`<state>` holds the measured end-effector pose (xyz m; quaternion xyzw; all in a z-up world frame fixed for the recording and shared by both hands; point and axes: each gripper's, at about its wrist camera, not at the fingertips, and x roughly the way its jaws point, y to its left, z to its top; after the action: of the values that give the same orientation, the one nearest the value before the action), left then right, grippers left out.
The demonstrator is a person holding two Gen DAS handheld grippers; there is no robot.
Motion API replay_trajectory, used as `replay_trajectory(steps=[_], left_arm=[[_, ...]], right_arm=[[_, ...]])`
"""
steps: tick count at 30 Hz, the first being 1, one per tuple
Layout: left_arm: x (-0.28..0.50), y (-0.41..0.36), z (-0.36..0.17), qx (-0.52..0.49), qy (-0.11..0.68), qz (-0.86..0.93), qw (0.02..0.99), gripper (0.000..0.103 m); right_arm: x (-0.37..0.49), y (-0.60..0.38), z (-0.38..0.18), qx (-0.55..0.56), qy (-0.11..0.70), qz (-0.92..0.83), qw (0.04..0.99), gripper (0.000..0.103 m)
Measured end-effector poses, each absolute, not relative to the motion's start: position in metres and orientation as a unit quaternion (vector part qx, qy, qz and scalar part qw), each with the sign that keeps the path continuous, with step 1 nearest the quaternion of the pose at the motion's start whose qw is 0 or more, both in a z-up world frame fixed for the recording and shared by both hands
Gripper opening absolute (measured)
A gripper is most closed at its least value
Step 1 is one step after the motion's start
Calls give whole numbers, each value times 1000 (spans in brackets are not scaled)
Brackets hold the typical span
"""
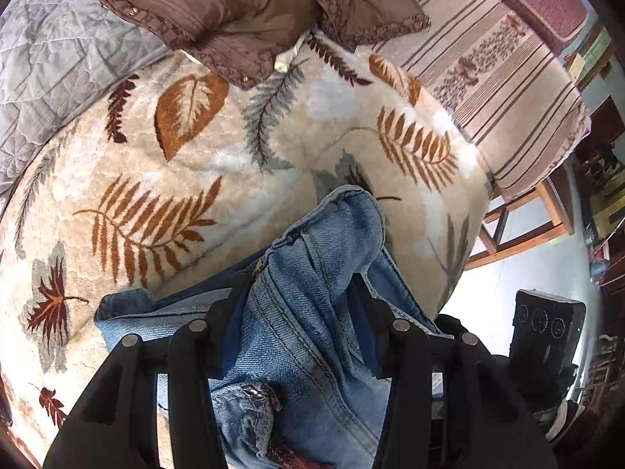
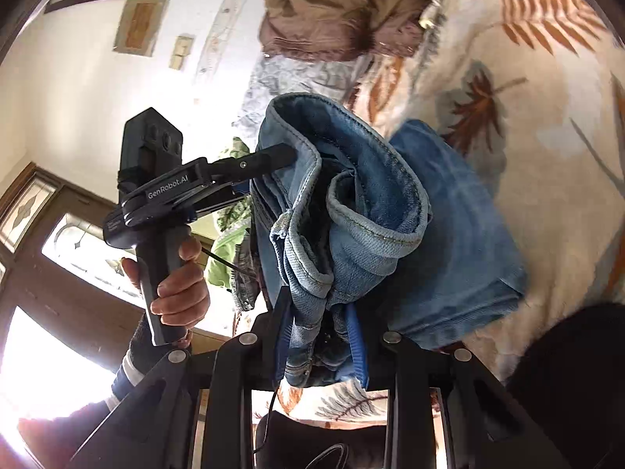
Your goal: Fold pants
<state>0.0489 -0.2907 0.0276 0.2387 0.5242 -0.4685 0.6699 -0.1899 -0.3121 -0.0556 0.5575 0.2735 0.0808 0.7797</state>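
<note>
The pants are light blue jeans [image 1: 312, 273], bunched and held up over a leaf-patterned blanket [image 1: 156, 164]. My left gripper [image 1: 297, 297] is shut on a thick fold of the jeans near a seam and a rivet. My right gripper [image 2: 320, 305] is shut on another bunch of the jeans [image 2: 351, 203], with hems and a cuff curling above it. In the right wrist view the left gripper [image 2: 281, 156] comes in from the left, held by a hand, its fingers clamped on the denim edge. Part of the jeans hangs down toward the blanket.
A brown pillow [image 1: 218, 11] lies at the blanket's far edge, with a grey quilt [image 1: 50, 66] to the left and a striped cover [image 1: 496, 90] to the right. A wooden frame [image 1: 519, 234] and floor show at the right. The right gripper's body [image 1: 547, 332] shows at lower right.
</note>
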Motion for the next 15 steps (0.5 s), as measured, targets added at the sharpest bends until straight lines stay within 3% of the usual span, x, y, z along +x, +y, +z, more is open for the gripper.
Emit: replay_trajectory(steps=[6, 12, 15], left_arm=[[35, -324, -11, 296, 508, -413, 696, 61], [37, -322, -7, 284, 519, -394, 703, 64], [43, -312, 7, 253, 532, -393, 706, 64]], right_arm=[[-193, -318, -82, 563, 294, 55, 771, 26], [-198, -321, -90, 570, 288, 61, 767, 30], [-200, -322, -92, 580, 279, 69, 762, 38]])
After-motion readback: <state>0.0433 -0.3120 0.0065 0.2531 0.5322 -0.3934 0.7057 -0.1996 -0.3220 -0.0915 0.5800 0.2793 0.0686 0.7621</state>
